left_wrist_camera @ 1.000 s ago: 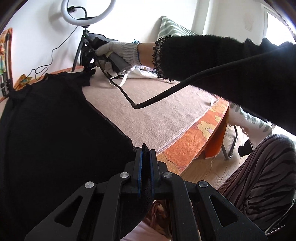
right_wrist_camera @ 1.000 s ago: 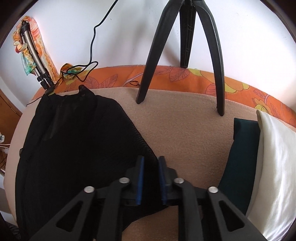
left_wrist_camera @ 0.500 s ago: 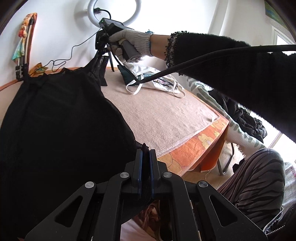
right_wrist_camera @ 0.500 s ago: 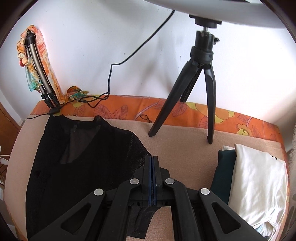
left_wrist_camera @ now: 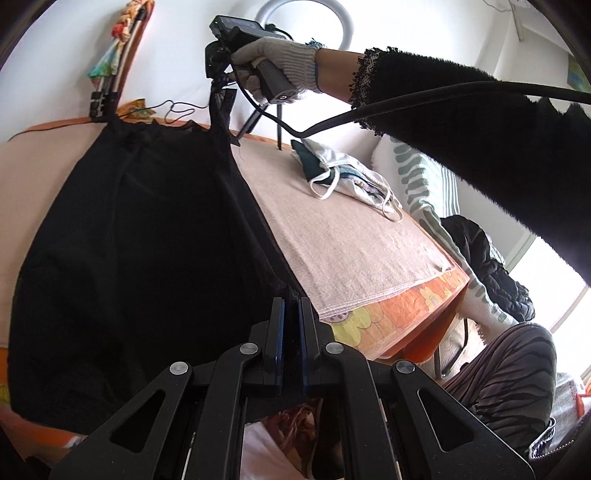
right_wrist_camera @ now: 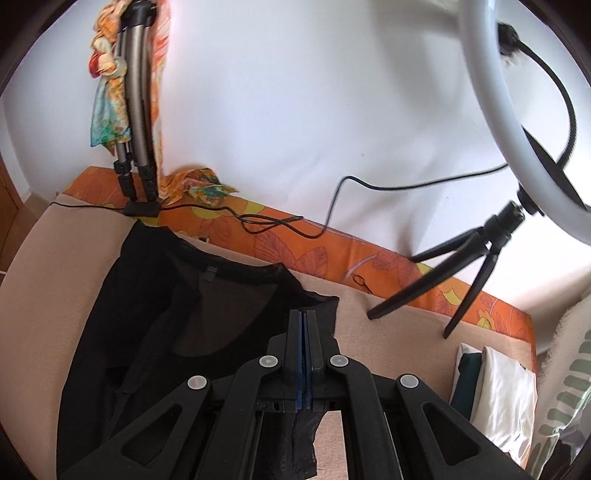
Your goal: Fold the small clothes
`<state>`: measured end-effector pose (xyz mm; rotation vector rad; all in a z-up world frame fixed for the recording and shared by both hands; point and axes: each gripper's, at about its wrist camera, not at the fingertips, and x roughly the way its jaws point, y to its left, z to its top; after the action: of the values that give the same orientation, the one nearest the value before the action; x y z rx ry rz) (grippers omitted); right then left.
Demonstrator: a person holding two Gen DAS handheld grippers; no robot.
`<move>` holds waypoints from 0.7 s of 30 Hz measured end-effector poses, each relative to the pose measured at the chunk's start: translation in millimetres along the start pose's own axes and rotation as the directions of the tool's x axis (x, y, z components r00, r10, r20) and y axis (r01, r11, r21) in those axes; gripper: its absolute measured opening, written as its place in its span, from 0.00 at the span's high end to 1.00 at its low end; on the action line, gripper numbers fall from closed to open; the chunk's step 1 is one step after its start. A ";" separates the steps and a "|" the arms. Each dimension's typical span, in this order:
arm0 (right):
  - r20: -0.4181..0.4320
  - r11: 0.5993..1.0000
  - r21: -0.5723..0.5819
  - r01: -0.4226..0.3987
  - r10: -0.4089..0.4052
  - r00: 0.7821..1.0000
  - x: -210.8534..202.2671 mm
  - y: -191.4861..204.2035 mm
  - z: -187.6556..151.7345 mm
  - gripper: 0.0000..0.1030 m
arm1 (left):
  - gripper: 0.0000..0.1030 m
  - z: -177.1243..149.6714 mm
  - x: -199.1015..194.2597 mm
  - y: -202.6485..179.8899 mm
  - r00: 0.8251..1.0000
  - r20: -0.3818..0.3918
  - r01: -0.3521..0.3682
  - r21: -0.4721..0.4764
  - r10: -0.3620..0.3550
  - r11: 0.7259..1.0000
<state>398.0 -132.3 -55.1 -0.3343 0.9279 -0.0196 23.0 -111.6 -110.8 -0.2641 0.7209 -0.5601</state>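
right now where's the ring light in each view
Left wrist view: ring light at top centre, half hidden behind the gloved hand on the right claw.
Right wrist view: ring light along the top right edge, above its tripod.
Shared landmark: the black top on the beige blanket.

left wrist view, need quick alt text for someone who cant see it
The left gripper is shut on the edge of a black top, while the right gripper, in a gloved hand, lifts its far corner above a beige blanket. Folded clothes lie further back.
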 end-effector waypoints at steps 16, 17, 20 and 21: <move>-0.032 0.987 -0.141 -0.078 0.075 0.997 33.3 99.5 12.1 0.64 | 0.89 -12.8 -8.0 34.2 0.998 -0.038 -0.054 -0.068 0.052 0.996; -0.013 0.987 -0.110 -0.115 0.115 0.993 26.6 90.6 8.6 0.58 | 0.82 -11.7 -10.2 33.5 0.998 -0.045 -0.055 -0.061 0.053 0.997; 0.043 0.967 0.043 -0.251 0.249 0.968 10.5 48.2 -11.6 0.55 | 0.70 -7.2 -22.8 34.3 0.996 -0.056 -0.074 -0.049 0.072 0.996; 0.058 0.955 0.102 -0.278 0.273 0.960 8.1 31.5 -23.1 0.55 | 0.70 -6.1 -29.9 36.1 0.997 -0.049 -0.065 -0.053 0.063 0.996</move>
<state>380.8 -110.0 -83.4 -0.1005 0.9197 0.1921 14.6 -65.2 -113.8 -0.2783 0.7884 -0.4876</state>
